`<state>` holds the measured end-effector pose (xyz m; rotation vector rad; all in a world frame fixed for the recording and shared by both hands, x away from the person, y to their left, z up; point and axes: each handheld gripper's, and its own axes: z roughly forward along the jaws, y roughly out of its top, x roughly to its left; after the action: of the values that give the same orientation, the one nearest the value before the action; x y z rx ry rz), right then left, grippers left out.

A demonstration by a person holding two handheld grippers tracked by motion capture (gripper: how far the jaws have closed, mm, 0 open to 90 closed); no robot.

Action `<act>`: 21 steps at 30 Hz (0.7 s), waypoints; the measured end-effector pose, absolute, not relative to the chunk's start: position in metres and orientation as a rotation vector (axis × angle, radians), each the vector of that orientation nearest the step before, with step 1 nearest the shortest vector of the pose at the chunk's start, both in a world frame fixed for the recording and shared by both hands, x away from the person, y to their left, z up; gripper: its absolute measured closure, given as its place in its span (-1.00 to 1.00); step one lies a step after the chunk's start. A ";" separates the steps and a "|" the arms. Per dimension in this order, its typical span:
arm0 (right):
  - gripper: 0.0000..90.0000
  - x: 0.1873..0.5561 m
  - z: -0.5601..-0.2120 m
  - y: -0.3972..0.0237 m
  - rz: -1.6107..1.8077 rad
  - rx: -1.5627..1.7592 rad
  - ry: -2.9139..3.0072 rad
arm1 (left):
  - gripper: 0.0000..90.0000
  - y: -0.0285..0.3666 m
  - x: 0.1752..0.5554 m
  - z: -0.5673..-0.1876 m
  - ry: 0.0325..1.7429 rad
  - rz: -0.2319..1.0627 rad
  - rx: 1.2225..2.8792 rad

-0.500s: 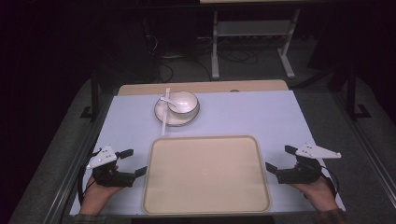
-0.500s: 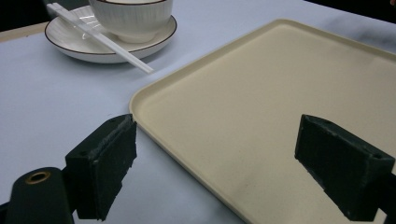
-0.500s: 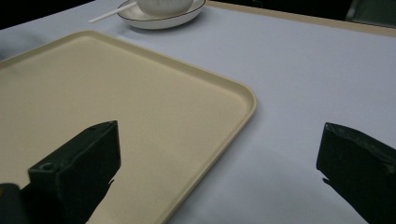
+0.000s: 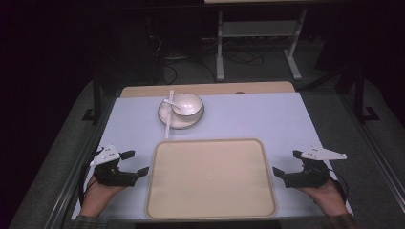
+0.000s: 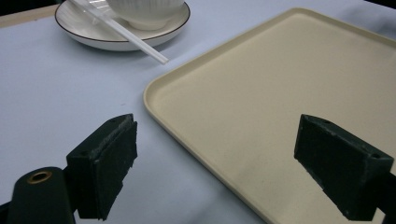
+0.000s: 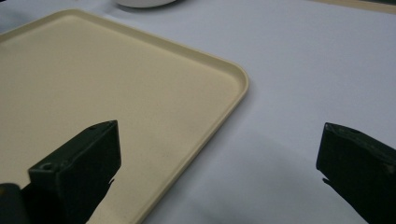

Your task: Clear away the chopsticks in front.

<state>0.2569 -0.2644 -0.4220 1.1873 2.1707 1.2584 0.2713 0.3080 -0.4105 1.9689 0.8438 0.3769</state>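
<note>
Black-jawed and spread wide with nothing between them, the left gripper [image 4: 133, 163] rests at the left edge of the cream tray [image 4: 210, 211], and the right gripper [image 4: 288, 165], equally wide and empty, sits at the tray's right edge; neither has shifted from half a second ago. Beyond the tray, well apart from both grippers, a white bowl [image 4: 187, 105] with a spoon [image 4: 171, 103] stands on a plate [image 4: 165, 114], chopsticks [image 4: 168, 119] across it. With nothing moved, the work seems not yet begun.
</note>
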 end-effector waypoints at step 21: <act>-1.00 0.256 -0.423 -0.265 1.249 1.199 2.157 | -0.71 0.298 0.293 -0.404 0.883 0.365 2.025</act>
<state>0.2565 -0.2645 -0.4227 1.1989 2.1571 1.2494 0.2933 0.2976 -0.4036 2.0255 0.8831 0.3646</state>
